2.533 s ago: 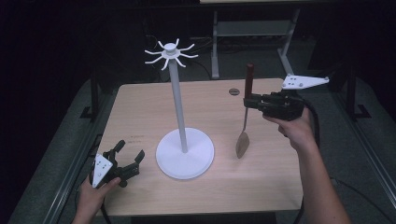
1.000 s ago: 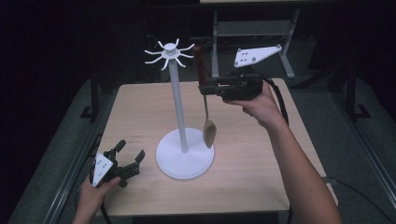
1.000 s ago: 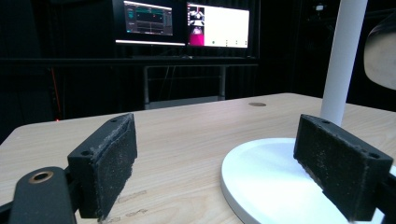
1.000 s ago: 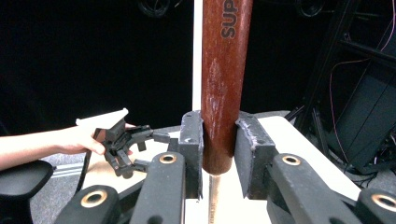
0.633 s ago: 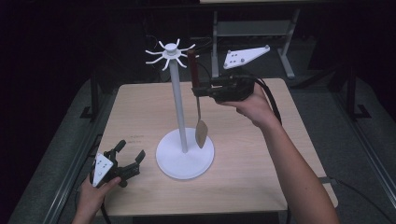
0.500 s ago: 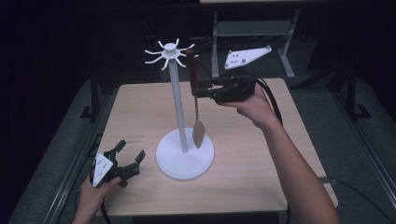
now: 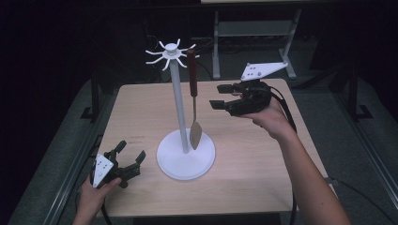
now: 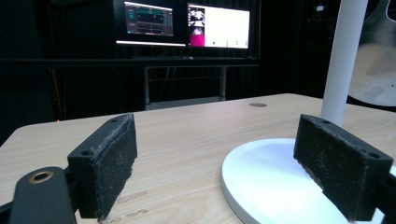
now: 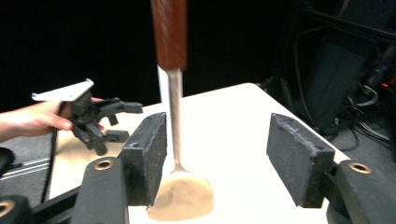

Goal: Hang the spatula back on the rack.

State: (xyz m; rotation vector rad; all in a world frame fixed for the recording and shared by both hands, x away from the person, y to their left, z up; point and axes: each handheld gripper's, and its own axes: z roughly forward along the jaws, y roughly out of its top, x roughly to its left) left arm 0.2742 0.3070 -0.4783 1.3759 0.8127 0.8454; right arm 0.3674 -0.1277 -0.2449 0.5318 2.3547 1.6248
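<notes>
Spatula (image 7: 193,103) hangs from white hook stand (image 7: 180,117) at centre of light wood table (image 7: 263,159), blade just above stand base. Right gripper (image 7: 224,96) held above table w/ jaws spread, empty; left gripper (image 7: 130,157) at near-left edge, jaws likewise apart. Room dark, lit monitors (image 8: 187,28) beyond table.

One wooden bench (image 7: 141,112) fills the middle of the frame, carrying one white rack (image 7: 178,101) at centre, with one spatula (image 7: 193,101) hanging beside its pole, two hand-held grippers, the left hand-held gripper (image 7: 123,159) lower left and the right hand-held gripper (image 7: 220,96) upper right, and two lit monitors (image 8: 187,25) at the upper middle of the left gripper view.
</notes>
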